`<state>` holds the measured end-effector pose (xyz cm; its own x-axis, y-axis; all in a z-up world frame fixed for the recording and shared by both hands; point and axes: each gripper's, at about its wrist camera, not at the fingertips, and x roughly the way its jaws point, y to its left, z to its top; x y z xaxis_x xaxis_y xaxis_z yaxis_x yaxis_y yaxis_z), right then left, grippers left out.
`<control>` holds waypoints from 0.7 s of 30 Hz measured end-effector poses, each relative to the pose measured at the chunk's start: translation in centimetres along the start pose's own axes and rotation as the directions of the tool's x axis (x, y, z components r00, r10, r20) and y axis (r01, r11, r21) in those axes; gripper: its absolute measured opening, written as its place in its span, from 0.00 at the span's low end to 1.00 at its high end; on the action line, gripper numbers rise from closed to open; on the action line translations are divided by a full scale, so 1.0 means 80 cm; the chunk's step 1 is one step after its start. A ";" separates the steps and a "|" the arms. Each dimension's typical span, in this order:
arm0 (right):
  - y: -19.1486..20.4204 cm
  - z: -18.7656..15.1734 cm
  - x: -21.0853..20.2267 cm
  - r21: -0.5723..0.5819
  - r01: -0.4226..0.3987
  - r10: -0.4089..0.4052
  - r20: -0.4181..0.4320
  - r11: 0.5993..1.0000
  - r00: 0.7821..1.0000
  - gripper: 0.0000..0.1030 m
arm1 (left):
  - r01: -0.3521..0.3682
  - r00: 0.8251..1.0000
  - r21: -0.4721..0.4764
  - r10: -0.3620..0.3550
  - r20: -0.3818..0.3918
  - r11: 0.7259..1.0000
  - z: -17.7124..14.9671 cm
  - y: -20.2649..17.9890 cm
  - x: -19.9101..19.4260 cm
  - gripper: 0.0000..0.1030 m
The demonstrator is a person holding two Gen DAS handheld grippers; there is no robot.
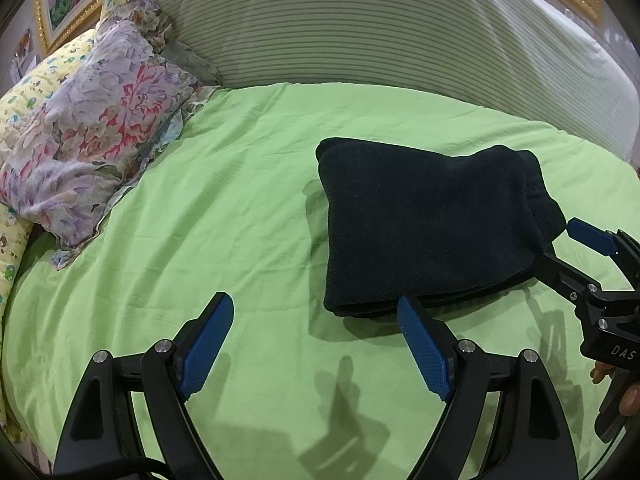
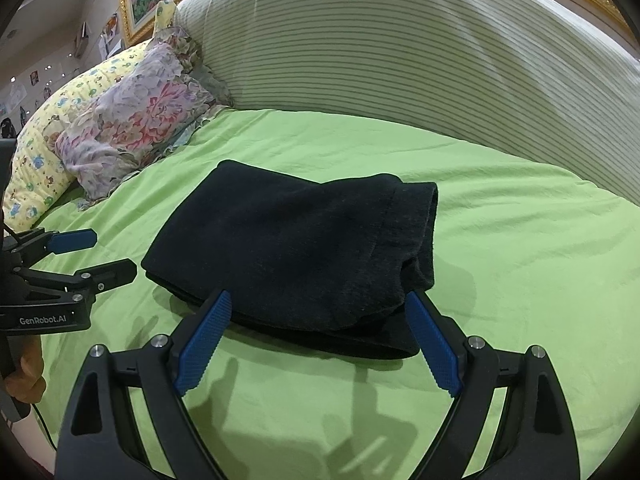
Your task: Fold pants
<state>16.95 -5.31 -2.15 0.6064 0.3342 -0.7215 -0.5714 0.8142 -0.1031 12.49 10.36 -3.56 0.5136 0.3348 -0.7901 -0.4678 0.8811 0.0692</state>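
The dark navy pants (image 1: pixel 432 224) lie folded in a compact stack on the green bed sheet (image 1: pixel 224 216). They also show in the right wrist view (image 2: pixel 296 248). My left gripper (image 1: pixel 316 312) is open and empty, just in front and to the left of the stack. My right gripper (image 2: pixel 320 308) is open and empty, its blue pads (image 2: pixel 204 340) spread at the stack's near edge. The right gripper shows at the right edge of the left wrist view (image 1: pixel 568 244). The left gripper shows at the left of the right wrist view (image 2: pixel 104 252).
A floral pillow (image 1: pixel 92 136) lies at the back left on a yellow patterned quilt (image 1: pixel 24 92). A striped headboard cushion (image 1: pixel 380 28) rises behind the bed. The green sheet (image 2: pixel 520 248) spreads around the stack.
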 end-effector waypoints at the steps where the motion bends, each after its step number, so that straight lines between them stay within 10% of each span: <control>1: 0.000 0.000 0.001 0.001 0.000 0.000 -0.002 1.000 1.000 0.86 | -0.002 1.000 -0.001 0.002 0.000 1.000 0.000 0.000 0.000 0.82; 21: -0.007 -0.002 0.004 0.020 0.012 -0.012 -0.010 1.000 1.000 0.86 | 0.003 1.000 -0.006 -0.003 -0.011 1.000 0.001 0.004 0.004 0.83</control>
<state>17.41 -5.75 -2.46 0.6073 0.3199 -0.7273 -0.5530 0.8274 -0.0978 12.54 10.74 -3.75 0.5075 0.3283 -0.7967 -0.4703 0.8802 0.0631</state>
